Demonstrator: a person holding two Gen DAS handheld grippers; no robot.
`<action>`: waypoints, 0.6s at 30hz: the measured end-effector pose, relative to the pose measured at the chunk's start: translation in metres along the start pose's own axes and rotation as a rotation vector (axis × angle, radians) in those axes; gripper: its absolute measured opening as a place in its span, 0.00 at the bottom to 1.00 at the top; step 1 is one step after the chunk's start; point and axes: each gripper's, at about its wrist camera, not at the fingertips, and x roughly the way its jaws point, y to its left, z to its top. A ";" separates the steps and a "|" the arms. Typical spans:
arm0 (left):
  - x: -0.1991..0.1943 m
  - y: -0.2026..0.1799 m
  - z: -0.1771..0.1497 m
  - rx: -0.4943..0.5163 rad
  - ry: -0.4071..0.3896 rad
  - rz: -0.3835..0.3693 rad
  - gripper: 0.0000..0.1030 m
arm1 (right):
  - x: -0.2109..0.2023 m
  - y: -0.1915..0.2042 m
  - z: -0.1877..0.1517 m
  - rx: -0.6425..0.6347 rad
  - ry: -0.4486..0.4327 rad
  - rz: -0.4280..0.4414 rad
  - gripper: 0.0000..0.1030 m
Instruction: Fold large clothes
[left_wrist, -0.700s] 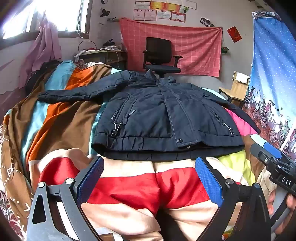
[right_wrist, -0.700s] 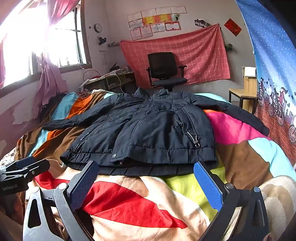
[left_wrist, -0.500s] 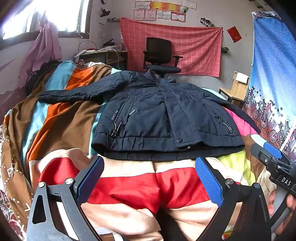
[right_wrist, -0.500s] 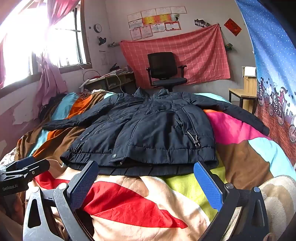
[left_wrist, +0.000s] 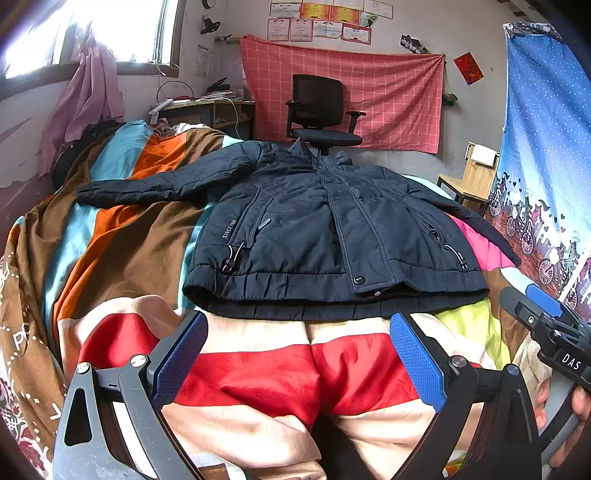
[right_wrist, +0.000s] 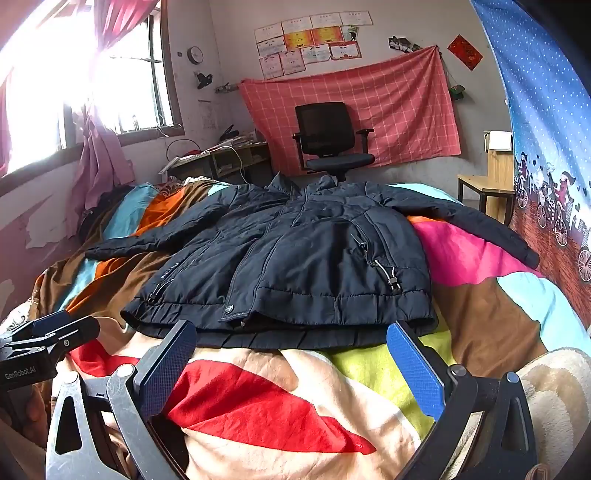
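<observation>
- A dark navy padded jacket (left_wrist: 332, 236) lies front-up and spread flat on a bed, its hem toward the cameras and its collar toward the far wall.
- The jacket's front is closed; a snap button shows at the hem, and drawcord toggles hang near each pocket.
- One sleeve (left_wrist: 162, 186) stretches out to the left across orange and brown stripes; the other sleeve (right_wrist: 476, 225) runs right over a pink patch toward the bed's edge.
- The bed is covered by a multicoloured blanket (left_wrist: 258, 369) with red, cream, brown, teal and yellow-green blocks, rumpled in the foreground.
- The left gripper (left_wrist: 299, 354) is held low over the blanket just short of the jacket's hem, its blue-padded jaws spread wide with nothing between them.
- The right gripper (right_wrist: 291, 362) sits likewise near the hem, jaws spread wide and empty, touching no cloth.
- Each gripper appears at the edge of the other's view: the right one at the right rim of the left wrist camera, the left one at the left rim of the right wrist camera.
- Behind the bed stands a black office chair (left_wrist: 319, 110) in front of a red checked cloth (left_wrist: 388, 92) hung on the wall.
- A cluttered worktop (right_wrist: 221, 155) sits under a bright window (right_wrist: 74, 74) with a pink curtain (right_wrist: 99, 158); a blue printed hanging (left_wrist: 546, 147) fills the right side.
</observation>
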 end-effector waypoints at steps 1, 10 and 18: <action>0.000 0.000 0.000 0.000 -0.001 0.001 0.94 | 0.000 0.000 0.000 0.001 -0.001 0.000 1.00; 0.000 0.000 0.000 -0.001 -0.001 0.001 0.94 | -0.001 -0.001 0.000 0.003 -0.002 0.000 1.00; 0.000 0.000 0.000 -0.001 -0.002 0.001 0.94 | -0.001 0.000 0.000 0.004 -0.002 0.000 1.00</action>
